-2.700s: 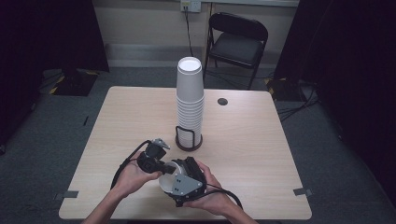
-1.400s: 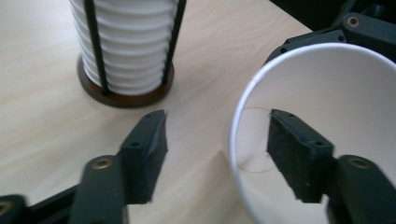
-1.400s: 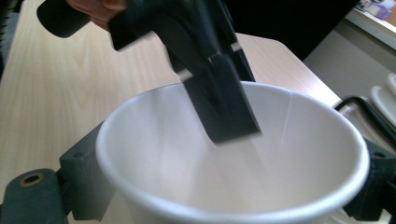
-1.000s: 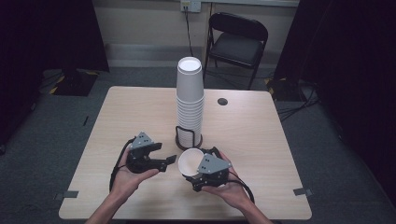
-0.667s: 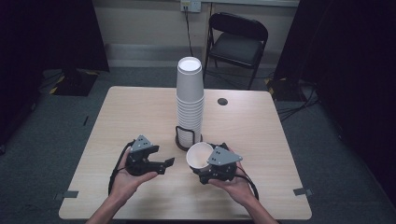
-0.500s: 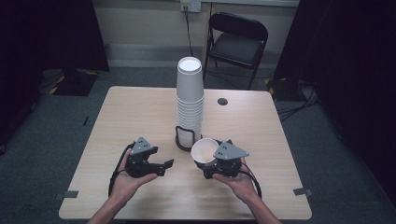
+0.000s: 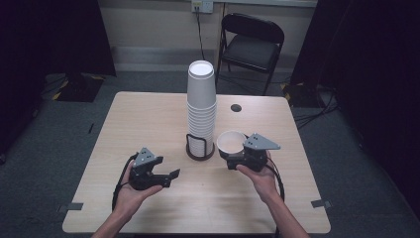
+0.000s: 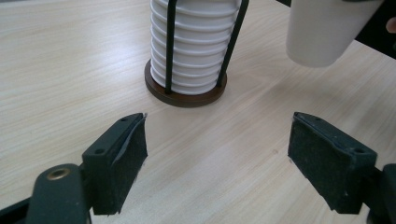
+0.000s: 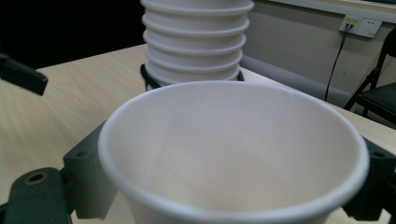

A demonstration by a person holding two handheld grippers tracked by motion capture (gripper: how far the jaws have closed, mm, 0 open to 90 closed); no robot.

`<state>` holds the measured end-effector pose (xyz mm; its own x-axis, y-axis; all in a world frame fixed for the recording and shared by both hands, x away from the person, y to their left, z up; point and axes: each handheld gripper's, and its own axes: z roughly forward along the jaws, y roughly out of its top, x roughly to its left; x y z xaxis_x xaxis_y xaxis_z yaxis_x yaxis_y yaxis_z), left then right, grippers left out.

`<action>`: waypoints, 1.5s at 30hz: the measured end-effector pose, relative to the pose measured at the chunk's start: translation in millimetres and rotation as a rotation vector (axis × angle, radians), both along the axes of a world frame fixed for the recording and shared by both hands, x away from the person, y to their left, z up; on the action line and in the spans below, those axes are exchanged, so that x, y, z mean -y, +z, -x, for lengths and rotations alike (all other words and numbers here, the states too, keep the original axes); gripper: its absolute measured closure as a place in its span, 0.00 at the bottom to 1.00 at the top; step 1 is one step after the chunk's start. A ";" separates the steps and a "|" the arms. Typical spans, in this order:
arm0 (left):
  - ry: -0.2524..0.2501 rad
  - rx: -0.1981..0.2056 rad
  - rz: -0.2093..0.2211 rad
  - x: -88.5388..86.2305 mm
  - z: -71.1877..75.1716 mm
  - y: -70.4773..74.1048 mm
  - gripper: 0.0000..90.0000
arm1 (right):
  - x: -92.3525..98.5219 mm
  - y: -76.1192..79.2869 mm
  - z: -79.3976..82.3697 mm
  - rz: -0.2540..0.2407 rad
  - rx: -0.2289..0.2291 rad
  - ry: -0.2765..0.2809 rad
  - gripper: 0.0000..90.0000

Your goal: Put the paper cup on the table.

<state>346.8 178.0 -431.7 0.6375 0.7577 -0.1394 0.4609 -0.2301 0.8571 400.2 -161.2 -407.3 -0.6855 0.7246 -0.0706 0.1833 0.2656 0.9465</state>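
Observation:
A tall stack of white paper cups (image 7: 201, 106) stands in a black wire holder (image 7: 199, 149) on a round brown base at the table's middle. My right gripper (image 7: 233, 151) is shut on a single white cup (image 7: 232, 142), held upright just right of the stack and above the table. In the right gripper view the cup's open mouth (image 9: 233, 154) sits between the jaws, with the stack (image 9: 196, 37) behind it. My left gripper (image 7: 171, 174) rests low at the front left, open and holding nothing. Its pads (image 8: 122, 158) stand wide apart, facing the holder's base (image 8: 184, 95) and the held cup (image 8: 322, 30).
The light wooden table (image 7: 148, 124) has a small dark round disc (image 7: 236, 107) at its back right. A black folding chair (image 7: 252, 42) stands behind the table, below a wall socket with a cable. Dark curtains hang on both sides.
Both hands were together at the front holding the cup. Since then my right gripper has carried it right and slightly up, beside the stack. My left gripper let go and stayed at front left.

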 end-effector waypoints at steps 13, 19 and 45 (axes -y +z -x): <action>0.003 0.005 -0.001 0.6 0.4 -2.8 0.22 | 14.4 6.1 -28.1 -0.031 0.000 -0.097 0.13; -0.004 0.010 -0.005 0.7 0.2 -3.5 0.22 | 18.9 11.2 -41.7 -0.050 0.004 -0.131 0.13; -0.008 0.005 -0.010 4.6 0.4 -8.0 0.23 | 18.0 -32.2 -96.1 -0.054 -0.068 -0.276 0.12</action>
